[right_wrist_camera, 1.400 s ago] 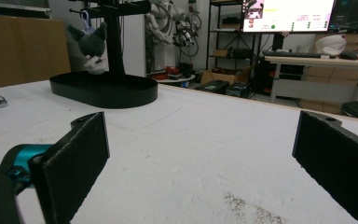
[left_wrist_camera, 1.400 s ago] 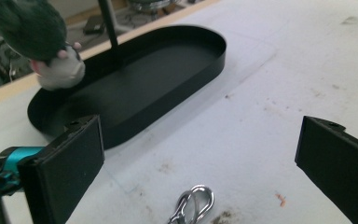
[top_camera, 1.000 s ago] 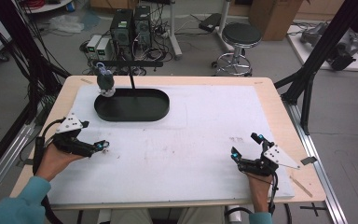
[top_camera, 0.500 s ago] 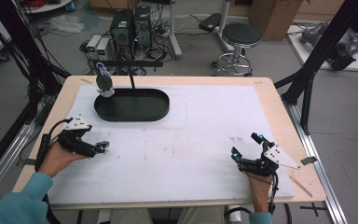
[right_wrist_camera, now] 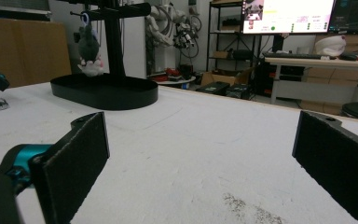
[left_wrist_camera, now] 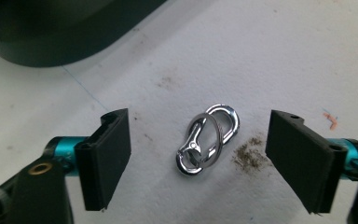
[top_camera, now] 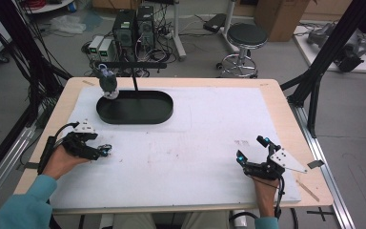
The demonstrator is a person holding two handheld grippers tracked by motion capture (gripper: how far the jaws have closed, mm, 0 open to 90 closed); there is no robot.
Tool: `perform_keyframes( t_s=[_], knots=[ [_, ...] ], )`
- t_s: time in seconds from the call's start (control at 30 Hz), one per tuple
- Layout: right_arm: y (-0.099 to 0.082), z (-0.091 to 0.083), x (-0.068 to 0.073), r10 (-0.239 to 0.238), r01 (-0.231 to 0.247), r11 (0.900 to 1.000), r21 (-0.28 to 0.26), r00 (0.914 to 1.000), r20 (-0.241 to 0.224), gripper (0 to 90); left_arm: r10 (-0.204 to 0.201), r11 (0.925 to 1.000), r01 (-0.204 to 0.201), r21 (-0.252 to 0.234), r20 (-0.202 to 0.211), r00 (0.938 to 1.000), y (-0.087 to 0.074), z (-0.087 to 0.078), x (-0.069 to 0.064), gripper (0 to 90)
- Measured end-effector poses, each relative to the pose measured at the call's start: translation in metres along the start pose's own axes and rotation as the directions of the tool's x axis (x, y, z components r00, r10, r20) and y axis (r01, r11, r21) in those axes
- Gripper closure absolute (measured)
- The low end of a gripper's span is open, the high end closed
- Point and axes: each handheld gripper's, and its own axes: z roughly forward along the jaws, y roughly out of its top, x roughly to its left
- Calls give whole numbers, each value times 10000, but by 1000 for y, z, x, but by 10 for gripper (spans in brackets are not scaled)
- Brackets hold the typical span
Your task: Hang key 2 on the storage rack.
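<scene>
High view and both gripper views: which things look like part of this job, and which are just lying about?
Likely in play:
- metal clasp with key ring, lying between the open left gripper
- black stand tray with hanging plush toy

Lying about:
- right gripper, open, idle
- stool

Pretty clearly a robotics lab: black frame struts bolted around the surface, computer towers and cable tangles on the floor, a stool, cardboard boxes, shelving and a big monitor across the room.
</scene>
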Motion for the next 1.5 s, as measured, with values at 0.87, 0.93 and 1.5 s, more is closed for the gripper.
perform_keyframes(
  t_s=[0.87, 0.93, 1.5],
  knots=[
    [0, 0, 0, 1, -1, 10000, -10, 10000, 2, 29, 49, 9980, -45, 635, -54, 10000, 1, 1, -2, 722],
    [0, 0, 0, 1, -1, 10000, -13, 10000, 8, 29, 37, 9980, -30, 629, -117, 9999, 1, 1, -3, 739],
    [0, 0, 0, 5, -5, 10000, -6, 10000, 4, 29, -267, 9983, 283, 508, -317, 9991, 0, -1, 2, 819]
  ],
)
